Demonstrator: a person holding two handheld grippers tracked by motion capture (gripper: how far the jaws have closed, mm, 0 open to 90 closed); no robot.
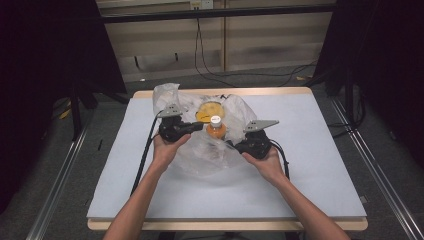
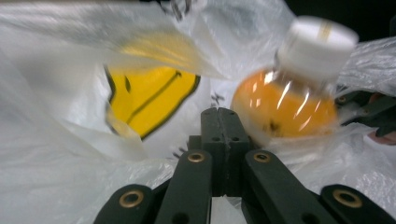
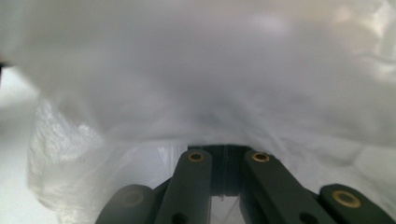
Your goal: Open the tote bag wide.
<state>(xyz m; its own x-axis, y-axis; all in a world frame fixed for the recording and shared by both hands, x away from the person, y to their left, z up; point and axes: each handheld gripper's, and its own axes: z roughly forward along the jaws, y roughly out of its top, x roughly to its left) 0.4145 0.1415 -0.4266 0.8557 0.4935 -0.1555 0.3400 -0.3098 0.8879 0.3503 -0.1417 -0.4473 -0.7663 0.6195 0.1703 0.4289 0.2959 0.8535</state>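
One clear plastic bag (image 1: 210, 145) with a yellow smiley print lies mid-bench (image 1: 320, 165), holding one orange bottle (image 1: 216, 131) with a white cap. Two grippers flank the bottle: the left gripper (image 1: 197, 126) and the right gripper (image 1: 235, 146), each with fingers pressed together, apparently pinching bag film.

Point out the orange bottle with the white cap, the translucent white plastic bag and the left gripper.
orange bottle with white cap (image 2: 280, 109), left gripper view, orange body.
translucent white plastic bag (image 1: 200, 162), high view, near edge.
left gripper (image 2: 225, 122), left gripper view, between its closed fingertips.
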